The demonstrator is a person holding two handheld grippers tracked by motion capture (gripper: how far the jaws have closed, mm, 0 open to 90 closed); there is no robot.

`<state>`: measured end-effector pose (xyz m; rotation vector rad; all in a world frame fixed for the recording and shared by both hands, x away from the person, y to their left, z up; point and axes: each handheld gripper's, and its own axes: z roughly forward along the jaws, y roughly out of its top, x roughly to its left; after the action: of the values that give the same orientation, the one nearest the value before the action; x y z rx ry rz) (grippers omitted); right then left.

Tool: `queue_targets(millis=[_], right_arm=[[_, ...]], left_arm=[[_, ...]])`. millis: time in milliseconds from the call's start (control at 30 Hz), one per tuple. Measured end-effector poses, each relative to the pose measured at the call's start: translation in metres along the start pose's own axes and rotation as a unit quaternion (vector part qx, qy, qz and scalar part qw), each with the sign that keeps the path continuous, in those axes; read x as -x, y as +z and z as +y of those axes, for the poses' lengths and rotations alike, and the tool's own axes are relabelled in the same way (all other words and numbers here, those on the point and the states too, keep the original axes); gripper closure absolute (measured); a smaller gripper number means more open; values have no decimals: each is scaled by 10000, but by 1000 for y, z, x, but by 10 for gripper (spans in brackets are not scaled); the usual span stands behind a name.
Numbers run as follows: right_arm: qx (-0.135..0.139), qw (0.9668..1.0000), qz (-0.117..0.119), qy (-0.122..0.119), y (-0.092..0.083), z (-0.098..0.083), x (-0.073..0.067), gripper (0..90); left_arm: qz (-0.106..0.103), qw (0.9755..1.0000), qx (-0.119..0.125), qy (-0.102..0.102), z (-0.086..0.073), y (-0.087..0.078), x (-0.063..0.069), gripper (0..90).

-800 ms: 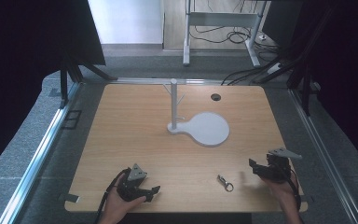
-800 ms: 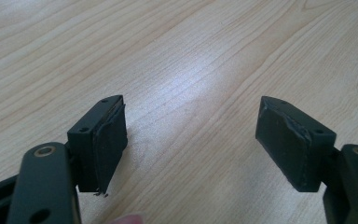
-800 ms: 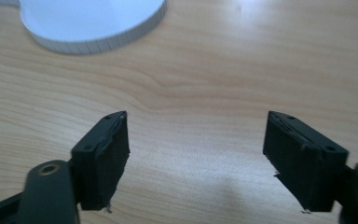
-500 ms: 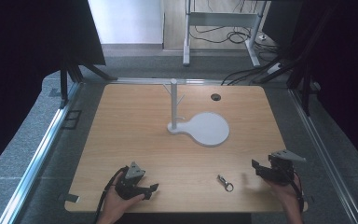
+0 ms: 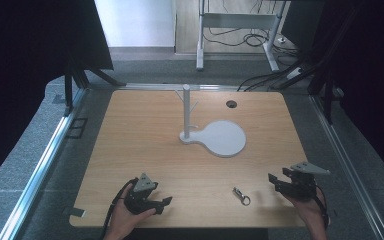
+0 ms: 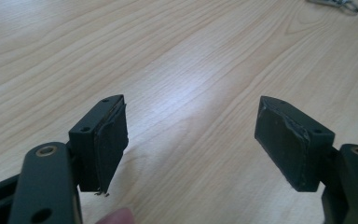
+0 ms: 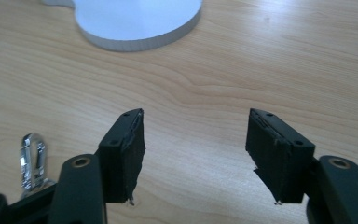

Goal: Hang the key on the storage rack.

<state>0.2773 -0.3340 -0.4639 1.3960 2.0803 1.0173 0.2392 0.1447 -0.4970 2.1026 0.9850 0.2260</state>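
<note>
Two grippers, both with jaws spread and nothing between them. Landmark: the white stand [image 5: 215, 135], a post with pegs on a round base, mid-table. Left gripper [image 5: 161, 202] sits near the table's front edge, well left of the stand's base and closer to the person. The metal key clip [image 5: 241, 195] lies flat on the wood in front of the base, between the two grippers. Right gripper [image 5: 276, 180] is right of the clip, near it but not touching.

Risks, as I judge them: the clip is small, flat and shiny, so jaws coming in level may skate it across the wood or pinch just the ring and let it swing.

Views: the right gripper view has the clip [image 7: 31, 158] beside its left jaw, off the jaw line, which needs re-aiming. The left gripper view catches the clip [image 6: 335, 3] far off at the top edge.
</note>
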Motion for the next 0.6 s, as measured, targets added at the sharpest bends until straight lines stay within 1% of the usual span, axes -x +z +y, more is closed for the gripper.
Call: queue_targets(millis=[133, 167, 233, 300, 367, 433, 500, 533, 600], right_arm=[[-37, 9999, 50, -101, -2, 1, -2, 394], [-44, 9998, 121, -139, -3, 3, -3, 403], [-19, 9997, 225, -130, -4, 5, -3, 408], [17, 9996, 242, -133, -5, 5, -4, 416], [19, 9993, 319, -203, -6, 6, -6, 421], [5, 9992, 345, -193, -7, 7, -8, 432], [-26, 9989, 435, -189, -8, 8, -9, 448], [-72, 9986, 477, -236, -9, 8, -9, 450], [-120, 9983, 490, -277, -10, 9, -9, 450]], left_arm=[[-16, 10000, -17, -71, 0, 2, -2, 253], [38, 9999, -39, -86, -1, 2, -3, 248], [56, 9999, -32, -136, -2, 2, -5, 248], [73, 9999, -20, -153, -2, 2, -6, 248], [113, 9999, -7, -128, -1, 1, -6, 248], [132, 9998, 18, -141, 0, -1, -6, 247], [93, 9998, 27, -191, 0, -3, -7, 248], [79, 9997, 20, -211, 0, -4, -7, 250], [61, 9998, 0, -206, 0, -3, -6, 250]])
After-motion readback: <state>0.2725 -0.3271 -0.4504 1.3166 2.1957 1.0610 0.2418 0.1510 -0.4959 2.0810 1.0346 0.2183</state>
